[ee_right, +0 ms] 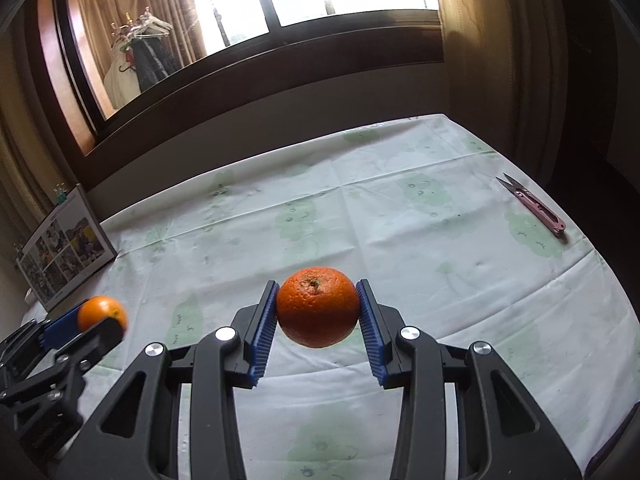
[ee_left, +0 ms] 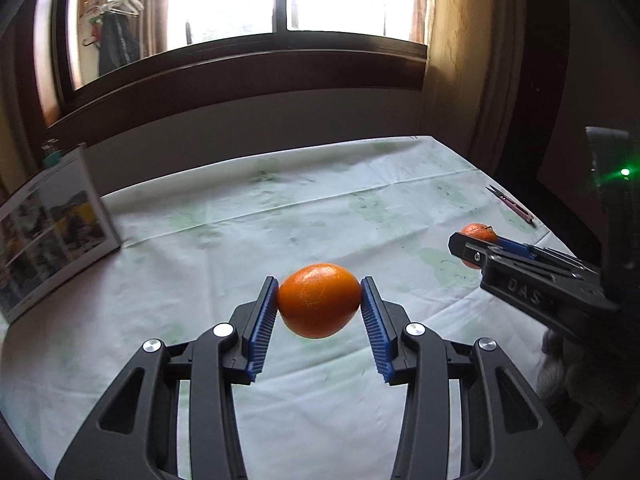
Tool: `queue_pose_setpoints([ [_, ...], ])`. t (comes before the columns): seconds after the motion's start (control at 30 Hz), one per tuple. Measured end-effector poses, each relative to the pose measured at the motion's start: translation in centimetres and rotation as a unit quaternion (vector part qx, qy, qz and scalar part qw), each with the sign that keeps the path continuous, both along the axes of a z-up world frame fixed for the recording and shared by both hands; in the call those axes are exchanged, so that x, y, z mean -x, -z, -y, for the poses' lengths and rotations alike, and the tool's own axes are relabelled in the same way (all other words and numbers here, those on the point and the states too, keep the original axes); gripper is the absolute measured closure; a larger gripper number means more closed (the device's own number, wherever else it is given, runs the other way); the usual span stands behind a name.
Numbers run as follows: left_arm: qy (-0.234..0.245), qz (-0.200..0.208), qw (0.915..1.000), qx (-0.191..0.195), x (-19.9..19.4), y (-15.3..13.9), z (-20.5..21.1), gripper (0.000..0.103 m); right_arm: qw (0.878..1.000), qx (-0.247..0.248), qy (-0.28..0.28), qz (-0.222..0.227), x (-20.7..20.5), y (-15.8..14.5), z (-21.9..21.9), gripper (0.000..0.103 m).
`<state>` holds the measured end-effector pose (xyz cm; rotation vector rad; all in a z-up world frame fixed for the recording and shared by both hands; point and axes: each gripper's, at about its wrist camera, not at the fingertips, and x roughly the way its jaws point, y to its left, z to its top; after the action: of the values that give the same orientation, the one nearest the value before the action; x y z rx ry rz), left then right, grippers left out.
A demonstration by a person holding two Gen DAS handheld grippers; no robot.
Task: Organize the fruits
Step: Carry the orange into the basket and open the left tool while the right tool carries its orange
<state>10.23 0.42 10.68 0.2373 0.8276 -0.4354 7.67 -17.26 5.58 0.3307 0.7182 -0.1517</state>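
Two round orange fruits held above the cloth-covered desk (ee_right: pixel 400 220).
Left hand-held gripper (ee_left: pixel 319 306) clamped on smooth orange fruit (ee_left: pixel 319 306); right hand-held gripper (ee_right: pixel 318 307) clamped on stem-up orange fruit (ee_right: pixel 318 307).

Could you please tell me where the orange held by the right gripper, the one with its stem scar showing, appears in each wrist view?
Left wrist view: the right gripper's orange sits at the right edge, mostly hidden behind the right gripper.
Right wrist view: centre, clamped between the blue pads.
Shared landmark: pink thread snips on the tablecloth, far right.
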Motion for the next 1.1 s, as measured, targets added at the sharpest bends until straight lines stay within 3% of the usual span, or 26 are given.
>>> queue_pose_setpoints([
  [0.3,-0.09,0.029,0.9955,-0.006,3.7,-3.2,-8.7,0.06,0.998,0.011,-0.057,0.012,0.7,-1.2,-4.1,0.063],
  [0.57,-0.188,0.056,0.9801,-0.03,6.8,-4.6,-17.7,0.059,0.993,0.018,-0.12,0.013,1.6,-1.7,-9.4,0.063],
  [0.7,-0.242,0.056,0.9683,-0.026,7.9,-5.1,-22.1,0.059,0.988,0.015,-0.151,0.014,2.0,-2.0,-12.4,0.063],
  [1.1,-0.379,0.086,0.9206,-0.039,11.4,-7.3,-34.7,0.059,0.968,0.01,-0.25,0.021,2.5,-3.7,-23.7,0.063],
])
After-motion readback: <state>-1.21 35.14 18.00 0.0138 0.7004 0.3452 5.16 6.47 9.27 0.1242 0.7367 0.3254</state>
